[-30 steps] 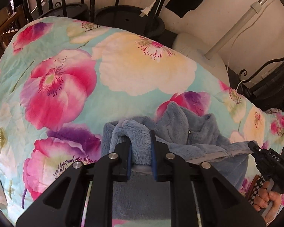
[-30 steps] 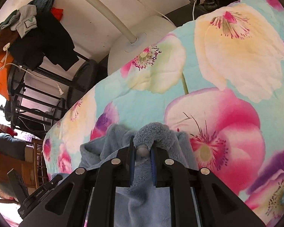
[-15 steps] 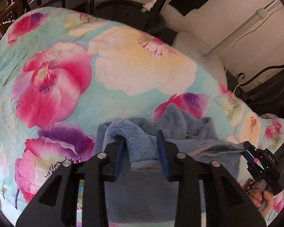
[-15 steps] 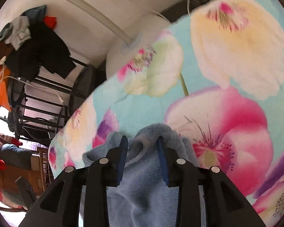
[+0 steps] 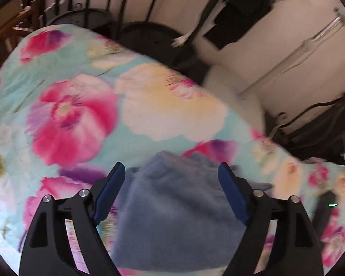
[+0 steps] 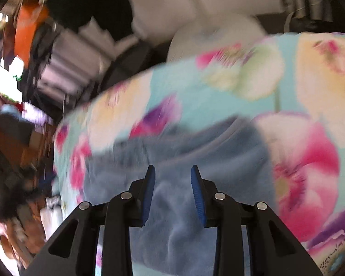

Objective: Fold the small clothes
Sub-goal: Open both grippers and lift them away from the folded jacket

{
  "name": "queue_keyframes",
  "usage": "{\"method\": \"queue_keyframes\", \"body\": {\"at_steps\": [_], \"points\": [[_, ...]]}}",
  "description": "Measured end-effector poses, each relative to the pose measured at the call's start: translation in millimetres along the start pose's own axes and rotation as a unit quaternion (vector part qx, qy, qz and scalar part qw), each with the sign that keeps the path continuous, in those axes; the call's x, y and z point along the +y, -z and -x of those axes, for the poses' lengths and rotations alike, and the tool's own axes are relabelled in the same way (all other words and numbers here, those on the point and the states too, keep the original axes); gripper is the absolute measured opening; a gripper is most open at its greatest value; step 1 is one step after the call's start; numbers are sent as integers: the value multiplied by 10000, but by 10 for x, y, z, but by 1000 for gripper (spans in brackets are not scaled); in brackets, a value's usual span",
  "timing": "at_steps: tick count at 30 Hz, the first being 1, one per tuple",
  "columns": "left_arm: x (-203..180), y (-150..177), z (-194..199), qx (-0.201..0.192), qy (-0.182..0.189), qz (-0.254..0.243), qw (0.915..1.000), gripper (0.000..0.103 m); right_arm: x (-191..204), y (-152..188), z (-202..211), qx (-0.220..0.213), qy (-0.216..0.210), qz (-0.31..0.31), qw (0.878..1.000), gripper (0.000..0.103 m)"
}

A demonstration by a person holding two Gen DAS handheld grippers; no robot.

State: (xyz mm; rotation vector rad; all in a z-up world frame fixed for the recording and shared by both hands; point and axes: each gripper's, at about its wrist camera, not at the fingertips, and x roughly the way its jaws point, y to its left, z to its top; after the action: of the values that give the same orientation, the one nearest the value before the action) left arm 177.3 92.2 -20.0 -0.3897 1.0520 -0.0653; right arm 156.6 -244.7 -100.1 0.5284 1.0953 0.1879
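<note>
A blue fleece garment [image 5: 179,209] lies in a soft heap near the front edge of a floral quilt [image 5: 76,115], well clear of the quilt's far edge, with both hand-held grippers above it and neither one gripping. The left gripper [image 5: 171,193] has let go, its jaws opening wide to either side of the fleece with the pads clear of the cloth; the right gripper [image 6: 172,191] stands partly open over the same garment, nothing pinched between its blue pads [image 6: 196,193]. The likely risk from here is that the thick, springy pile lets the fold just laid relax and creep open, or that a pad snags the fleece and drags the top layer askew, since both tools hang so close to it. Both grippers point steeply down toward the quilt; heavy blur in the right wrist view leaves the garment's folded edges hard to read
</note>
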Motion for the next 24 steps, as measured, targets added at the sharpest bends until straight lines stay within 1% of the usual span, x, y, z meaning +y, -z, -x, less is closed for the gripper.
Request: {"method": "queue_keyframes", "body": {"at_steps": [1, 2, 3, 4, 5, 6, 7, 8, 9, 10, 12, 13, 14, 15, 16, 17, 19, 20, 21, 22, 24], "points": [[-109, 33, -35, 82, 67, -250, 9996, 80, 27, 28, -94, 150, 110, 119, 9998, 32], [-197, 79, -114, 249, 93, -501, 9984, 81, 29, 50, -169, 267, 240, 192, 9992, 32], [-318, 152, -256, 588, 114, -879, 9943, 82, 5, 68, -235, 336, 389, 212, 9985, 32], [-396, 222, -368, 804, 36, -1153, 9901, 82, -26, 75, -269, 329, 510, 196, 9980, 32], [-483, 344, -514, 907, -357, -1517, 9836, 82, -88, 78, -293, 247, 703, 129, 9971, 31], [-537, 464, -650, 861, -940, -1893, 9736, 82, -159, 84, -310, 143, 882, 35, 9960, 29], [-551, 536, -754, 851, -1343, -2145, 9637, 82, -254, 78, -309, 22, 987, -111, 9951, 22], [-525, 618, -917, 916, -1964, -2412, 9460, 82, -343, 74, -295, -24, 987, -243, 9948, 14], [-461, 655, -1021, 987, -2351, -2464, 9350, 84, -412, 67, -279, -45, 932, -413, 9948, 11], [-362, 660, -1095, 1101, -2446, -2306, 9354, 84, -449, 55, -233, -99, 801, -598, 9949, 11], [-257, 585, -1058, 1175, -2195, -1820, 9512, 83, -396, 20, -108, -310, 645, -721, 9948, 16], [-241, 537, -997, 1133, -2061, -1621, 9583, 81, -342, 4, -53, -383, 632, -647, 9952, 17], [-276, 485, -872, 942, -1843, -1521, 9665, 81, -275, -6, -1, -417, 595, -538, 9959, 17], [-331, 468, -790, 778, -1700, -1550, 9701, 81, -195, -3, 44, -404, 529, -436, 9968, 17], [-402, 464, -711, 623, -1581, -1636, 9718, 81, -149, 5, 57, -367, 488, -394, 9974, 17], [-510, 485, -645, 494, -1465, -1783, 9718, 81, -104, 28, 79, -317, 455, -361, 9978, 17], [-667, 574, -624, 469, -1317, -2013, 9695, 82, -40, 108, 130, -179, 491, -315, 9981, 18], [-761, 629, -681, 530, -1273, -2165, 9665, 83, -24, 148, 149, -118, 569, -295, 9979, 27], [-815, 704, -736, 595, -1282, -2289, 9631, 83, -22, 205, 196, -81, 666, -286, 9973, 32], [-879, 799, -833, 676, -1373, -2475, 9567, 83, -31, 291, 255, -52, 769, -311, 9965, 42], [-911, 915, -1008, 789, -1511, -2717, 9472, 83, -92, 488, 429, -14, 879, -503, 9949, 44]]}}
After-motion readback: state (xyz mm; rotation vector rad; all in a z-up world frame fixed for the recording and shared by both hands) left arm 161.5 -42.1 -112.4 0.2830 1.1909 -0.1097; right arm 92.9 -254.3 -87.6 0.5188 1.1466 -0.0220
